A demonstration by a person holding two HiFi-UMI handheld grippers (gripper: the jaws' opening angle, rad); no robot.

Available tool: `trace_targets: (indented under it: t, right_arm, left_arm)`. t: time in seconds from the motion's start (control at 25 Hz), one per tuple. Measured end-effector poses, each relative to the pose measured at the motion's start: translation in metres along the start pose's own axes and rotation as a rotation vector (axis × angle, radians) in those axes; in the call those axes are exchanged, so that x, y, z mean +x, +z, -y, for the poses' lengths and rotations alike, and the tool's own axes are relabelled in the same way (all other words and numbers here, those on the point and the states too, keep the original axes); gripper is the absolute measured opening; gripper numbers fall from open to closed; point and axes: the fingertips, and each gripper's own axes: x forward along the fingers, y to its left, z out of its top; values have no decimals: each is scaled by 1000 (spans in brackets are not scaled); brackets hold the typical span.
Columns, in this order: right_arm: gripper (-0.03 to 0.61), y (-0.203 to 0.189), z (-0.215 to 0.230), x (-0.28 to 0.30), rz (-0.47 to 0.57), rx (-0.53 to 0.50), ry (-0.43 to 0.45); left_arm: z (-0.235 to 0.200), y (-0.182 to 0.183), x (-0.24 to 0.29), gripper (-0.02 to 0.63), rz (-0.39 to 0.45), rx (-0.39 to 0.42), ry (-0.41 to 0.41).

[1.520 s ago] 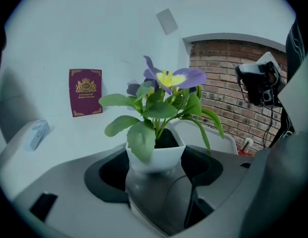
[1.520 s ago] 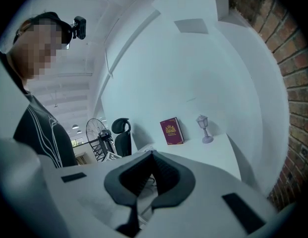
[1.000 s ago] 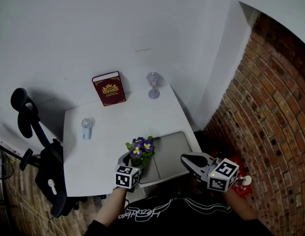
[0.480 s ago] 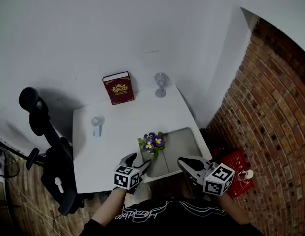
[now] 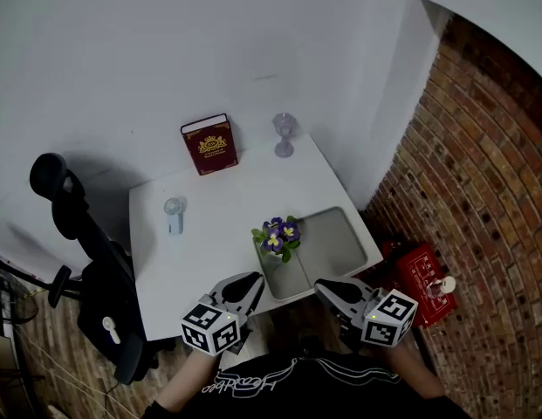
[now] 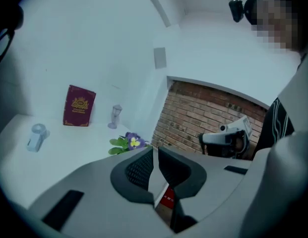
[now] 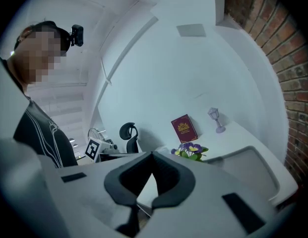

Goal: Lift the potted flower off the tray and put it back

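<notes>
The potted flower (image 5: 277, 236), purple and yellow blooms over green leaves, stands at the left end of the grey tray (image 5: 340, 243) on the white table. My left gripper (image 5: 251, 280) hangs short of the table's near edge, apart from the pot. Its jaws have just been closing and now meet with nothing between them (image 6: 154, 150). My right gripper (image 5: 322, 285) floats near the tray's front edge, also shut and empty (image 7: 153, 154). Both gripper views show the flower (image 6: 128, 143) (image 7: 189, 149) ahead, beyond the fingertips.
A dark red book (image 5: 209, 144) and a clear goblet-shaped ornament (image 5: 284, 134) stand at the table's far edge. A small pale-blue object (image 5: 174, 215) sits at the left. An office chair (image 5: 78, 234) is left of the table; a brick wall (image 5: 480, 190) and a red box (image 5: 421, 282) are to the right.
The left gripper, open around the pot a second ago, let it go, drew back toward me, rose, and shut empty. The right gripper shifted slightly left.
</notes>
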Motion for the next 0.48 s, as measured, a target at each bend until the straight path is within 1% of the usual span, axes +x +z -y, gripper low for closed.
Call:
trace_targets:
  t: [0.12, 0.2, 0.32, 0.4, 0.48]
  right_arm:
    - [2, -2, -12, -3, 11, -11, -8]
    - [2, -2, -21, -4, 25, -18, -9]
    - [2, 0, -34, -5, 57, -45, -10]
    - [2, 2, -40, -6, 82, -51, -22]
    - [2, 0, -46, -5, 85, -53, -29]
  left_arm:
    - [23, 18, -13, 48, 47, 31, -74]
    - [34, 25, -22, 44, 54, 68, -112]
    - [40, 30, -33, 43, 52, 108, -145]
    - [42, 30, -39, 43, 53, 110, -163]
    - [43, 29, -46, 43, 54, 106, -175]
